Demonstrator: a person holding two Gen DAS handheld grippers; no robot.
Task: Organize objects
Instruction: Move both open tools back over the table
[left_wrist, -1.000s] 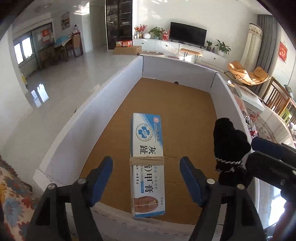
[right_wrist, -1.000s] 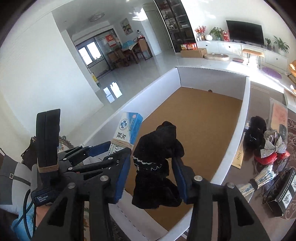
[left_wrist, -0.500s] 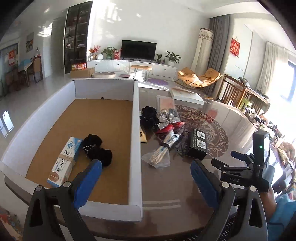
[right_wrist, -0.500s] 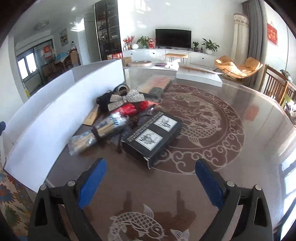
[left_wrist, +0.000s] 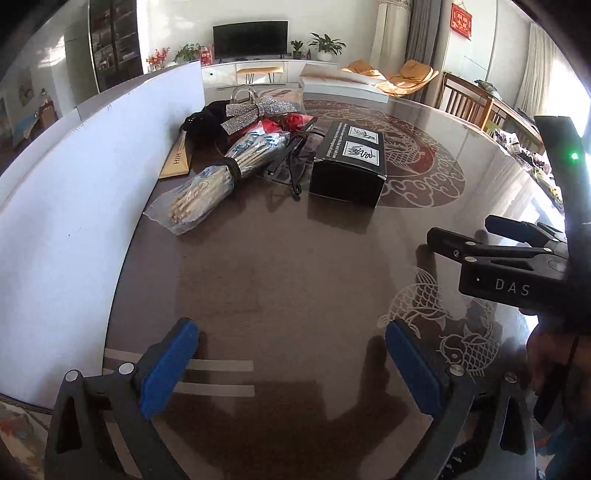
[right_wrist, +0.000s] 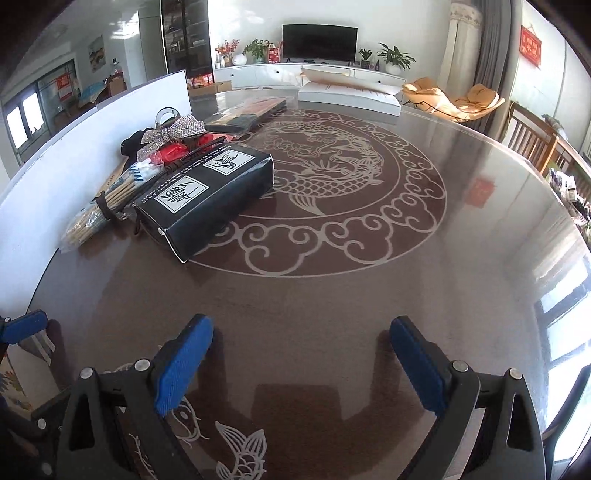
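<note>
Both the left gripper (left_wrist: 291, 363) and the right gripper (right_wrist: 301, 360) have their jaws wide apart and hold nothing — they hover over the bare bench (right_wrist: 332, 295). Ahead, just beside the white box wall (left_wrist: 92, 177), lies the pile. The black box (right_wrist: 207, 188) looks stiff and light; take it across its narrow sides. The chopstick bag (left_wrist: 218, 181) is slippery — grip it at the band.

Bright daylight from the right glares off the glossy worktop (right_wrist: 517, 206); soft shadows, sharp focus, heavy fisheye bending, dark corners.
</note>
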